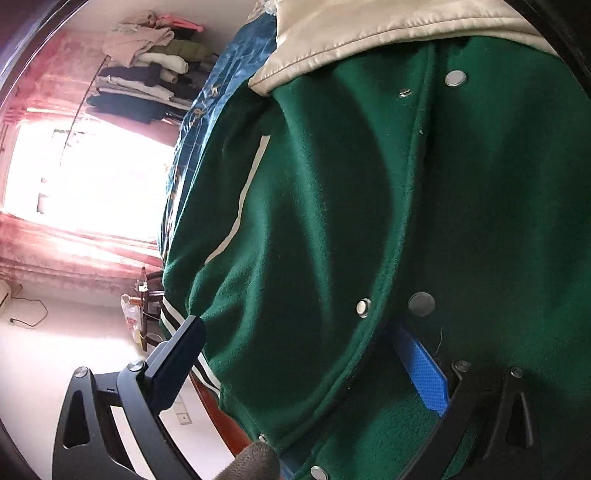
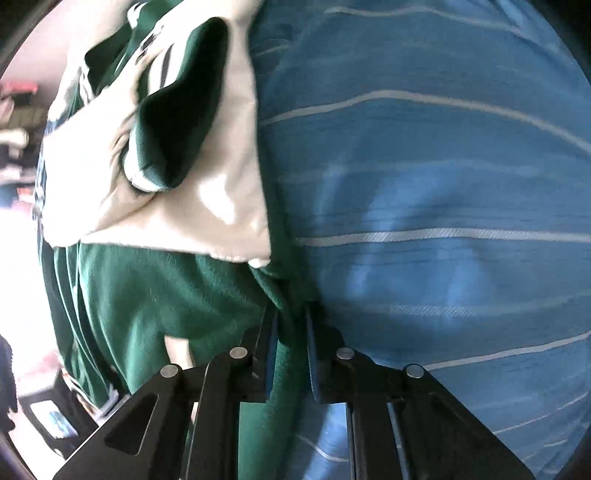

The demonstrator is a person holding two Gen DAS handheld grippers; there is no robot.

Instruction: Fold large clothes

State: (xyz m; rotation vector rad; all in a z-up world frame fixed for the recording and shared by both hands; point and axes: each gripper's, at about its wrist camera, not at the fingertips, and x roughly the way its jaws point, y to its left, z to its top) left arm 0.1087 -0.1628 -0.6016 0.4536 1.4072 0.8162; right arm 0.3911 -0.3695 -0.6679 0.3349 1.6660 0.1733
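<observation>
My left gripper sits at the bottom of its frame with the jaws spread wide: one dark finger juts up at lower left, clear of the cloth, while the blue-padded finger at lower right lies against the green jacket, with fabric bulging between the two. I see nothing pinched there. A grey gloved fingertip pokes in at the bottom edge. The jacket fills the centre and right of this view, its front edge running diagonally with metal snaps along it, and a cream sleeve crosses the top. Behind the jacket, a strip of blue bedding shows at upper centre. Further left I see pink curtains around a blown-out bright window, and a rack of piled clothes in the upper left. My right gripper is at bottom centre of its frame, jaws drawn narrow and clamped on a fold of the jacket, which runs down between the two fingers. From there the green cloth spreads to the left of the frame, with the cream sleeve lying above it and a green, white-striped cuff resting on the cream in the upper left. The whole right side is the blue striped bedding, and the jacket's edge meets it just above the fingers. This view is blurred, so finer detail at the far left is beyond me.
</observation>
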